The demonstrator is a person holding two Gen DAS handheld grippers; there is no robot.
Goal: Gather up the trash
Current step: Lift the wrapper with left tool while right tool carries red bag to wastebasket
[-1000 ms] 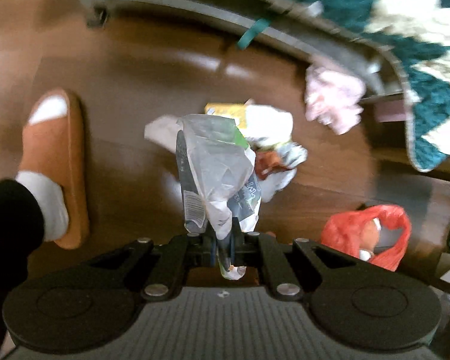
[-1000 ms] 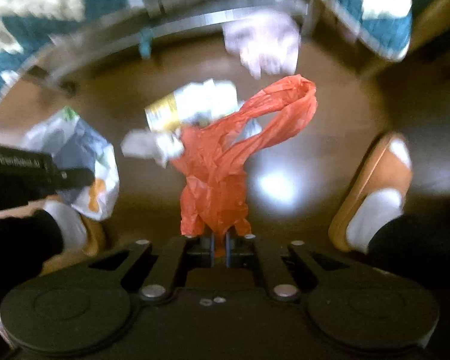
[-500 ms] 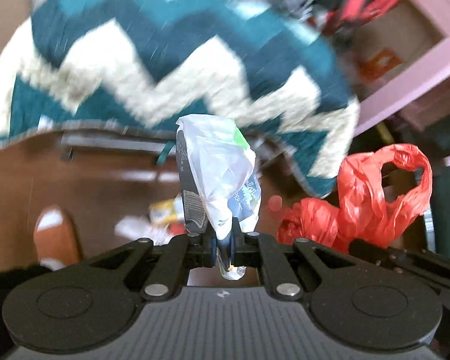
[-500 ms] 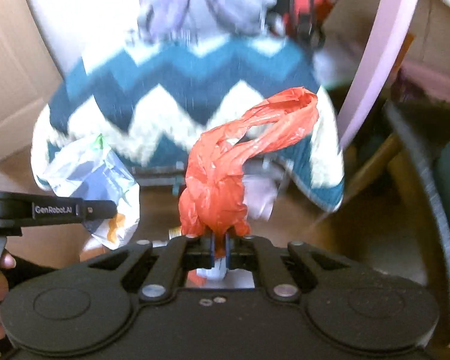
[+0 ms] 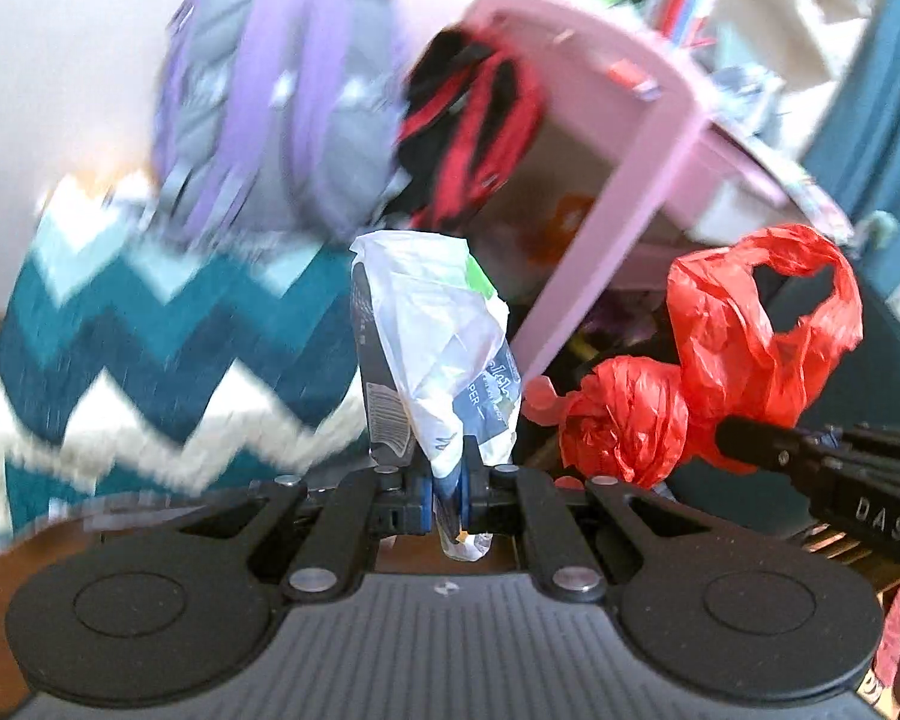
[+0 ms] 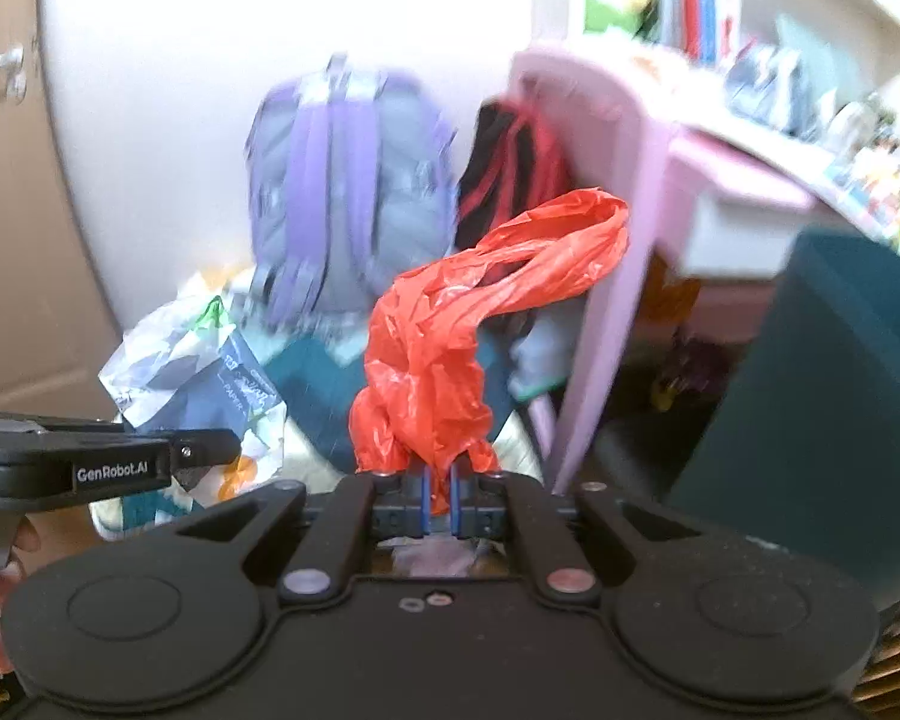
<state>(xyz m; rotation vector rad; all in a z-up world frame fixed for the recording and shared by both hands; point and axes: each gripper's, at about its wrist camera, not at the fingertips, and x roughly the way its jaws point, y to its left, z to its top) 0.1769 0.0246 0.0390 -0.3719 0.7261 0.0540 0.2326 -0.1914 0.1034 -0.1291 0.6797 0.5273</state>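
Left tongs [image 5: 448,495] are clamped on a crumpled white wrapper [image 5: 435,354]. Right tongs [image 6: 440,495] are clamped on a knotted red plastic bag [image 6: 444,348]; its contents cannot be seen.

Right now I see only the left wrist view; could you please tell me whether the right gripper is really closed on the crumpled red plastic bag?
Observer: Yes. In the right wrist view the right gripper is shut on the crumpled red plastic bag at its knotted lower end.
Operator: Thank you. Does the far side of my crumpled white paper wrapper show anything?
Observer: The crumpled white paper wrapper bears orange print near its lower edge.
Operator: And beyond it?
Observer: A brown cardboard box stands at that view's left edge.
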